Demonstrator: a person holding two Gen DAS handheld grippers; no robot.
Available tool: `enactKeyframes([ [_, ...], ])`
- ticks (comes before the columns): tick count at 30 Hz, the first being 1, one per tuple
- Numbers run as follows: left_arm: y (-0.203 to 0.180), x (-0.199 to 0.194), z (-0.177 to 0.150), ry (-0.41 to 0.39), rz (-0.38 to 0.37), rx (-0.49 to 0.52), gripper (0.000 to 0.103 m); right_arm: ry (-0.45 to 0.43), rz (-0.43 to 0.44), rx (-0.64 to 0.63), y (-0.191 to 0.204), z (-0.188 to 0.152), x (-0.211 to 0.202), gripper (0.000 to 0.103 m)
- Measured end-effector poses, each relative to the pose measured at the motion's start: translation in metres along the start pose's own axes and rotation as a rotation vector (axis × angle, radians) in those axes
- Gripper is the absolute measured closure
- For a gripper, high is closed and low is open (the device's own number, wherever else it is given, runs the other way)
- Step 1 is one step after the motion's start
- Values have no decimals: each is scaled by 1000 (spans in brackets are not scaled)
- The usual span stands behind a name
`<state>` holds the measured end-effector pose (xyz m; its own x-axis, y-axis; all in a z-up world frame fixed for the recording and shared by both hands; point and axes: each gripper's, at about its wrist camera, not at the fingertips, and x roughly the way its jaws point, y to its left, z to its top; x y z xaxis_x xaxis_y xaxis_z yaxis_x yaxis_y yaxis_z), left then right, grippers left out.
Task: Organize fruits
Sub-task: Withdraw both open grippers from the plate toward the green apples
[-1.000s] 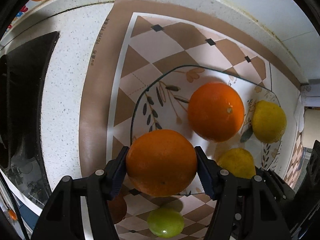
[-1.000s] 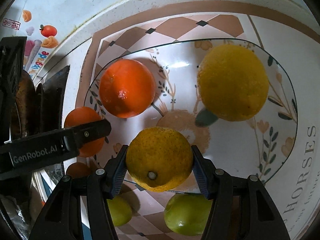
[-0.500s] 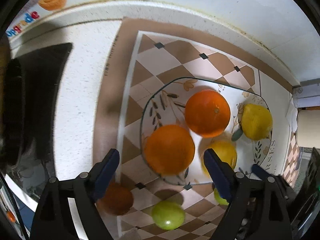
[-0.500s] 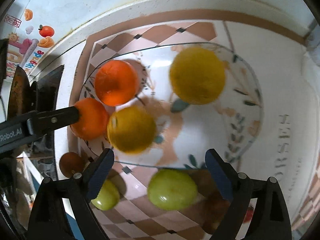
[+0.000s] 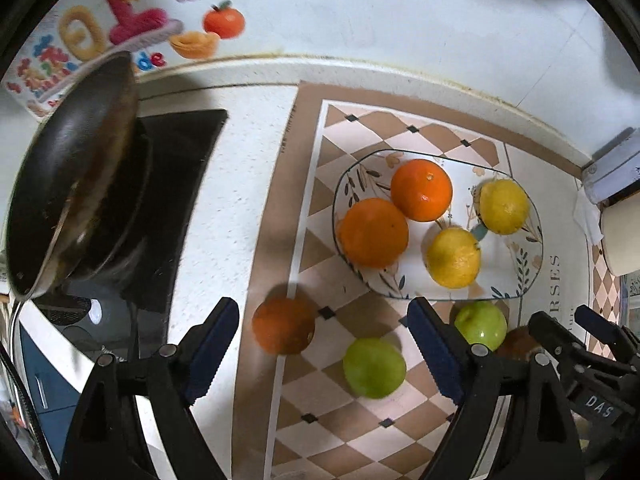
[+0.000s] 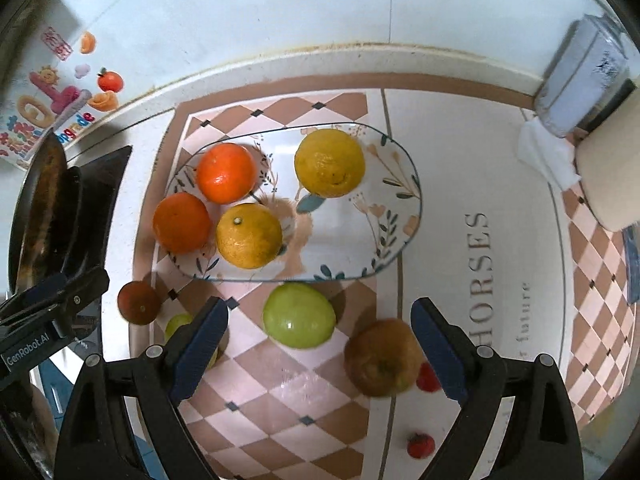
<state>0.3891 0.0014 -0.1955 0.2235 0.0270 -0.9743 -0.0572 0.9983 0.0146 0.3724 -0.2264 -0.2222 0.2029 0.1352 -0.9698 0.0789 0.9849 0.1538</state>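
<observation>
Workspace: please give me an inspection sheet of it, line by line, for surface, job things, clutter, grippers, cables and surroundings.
Surface: white speckled counter under a checkered mat.
Job things: floral plate holds two oranges and two lemons. Off the plate, on the mat: two green apples, a dark orange, a brownish fruit, two small red fruits.
Clutter: crumpled tissue.
Grippers: left gripper and right gripper both have jaws open, holding nothing.
Cables: nothing seen.
Surroundings: frying pan on a black stove, wall stickers, a jar.
</observation>
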Motion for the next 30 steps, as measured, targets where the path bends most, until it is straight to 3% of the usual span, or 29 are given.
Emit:
enactKeyframes([
  [9, -8, -58, -36, -138, 5, 31, 17, -119, -27, -25, 8, -36, -62, 8],
  [20, -16, -115, -79, -235, -34, 54, 17, -227, -39, -41, 12, -81, -126, 8],
  [30, -14, -148, -99, -305, -42, 60, 17, -312, -54, -40, 14, -101, -164, 8],
])
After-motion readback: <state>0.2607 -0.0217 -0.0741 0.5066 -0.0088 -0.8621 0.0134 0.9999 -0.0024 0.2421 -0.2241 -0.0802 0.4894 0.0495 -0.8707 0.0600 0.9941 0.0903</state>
